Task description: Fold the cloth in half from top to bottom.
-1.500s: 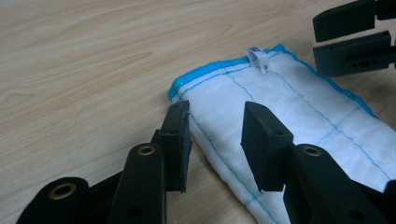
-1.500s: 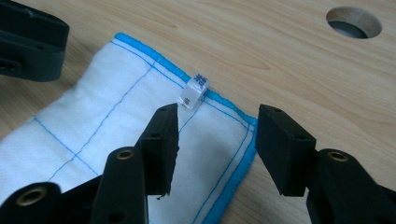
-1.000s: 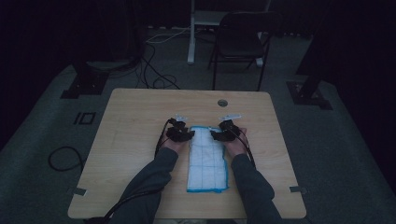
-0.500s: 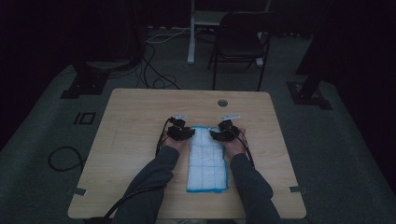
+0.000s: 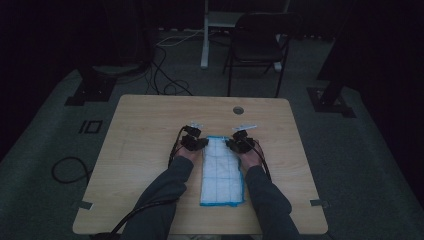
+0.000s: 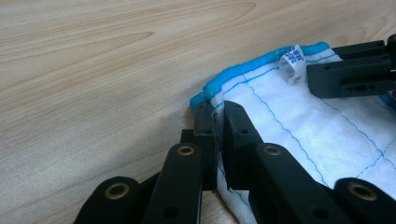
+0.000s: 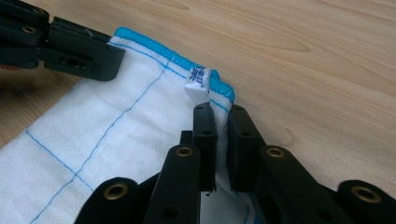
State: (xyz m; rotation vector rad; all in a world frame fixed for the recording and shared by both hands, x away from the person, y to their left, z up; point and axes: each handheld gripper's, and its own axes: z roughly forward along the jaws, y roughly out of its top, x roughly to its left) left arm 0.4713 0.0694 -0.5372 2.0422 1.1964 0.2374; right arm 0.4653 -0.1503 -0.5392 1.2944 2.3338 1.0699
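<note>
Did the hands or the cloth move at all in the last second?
Nothing visibly moved. The left hand-held gripper and the right hand-held gripper stay pinched on the two far corners of the white cloth with blue edging, which still lies flat on the wooden table, folded into a long strip between the person's forearms.

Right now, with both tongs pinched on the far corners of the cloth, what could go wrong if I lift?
1. The left tongs grip only the thin edge of the cloth near its blue hem, so it may slip out.
2. The right tongs bite just beside the small tag; an uneven pull could let that corner go.
3. Lifting unevenly may drag the cloth across the table and undo its fold.
</note>
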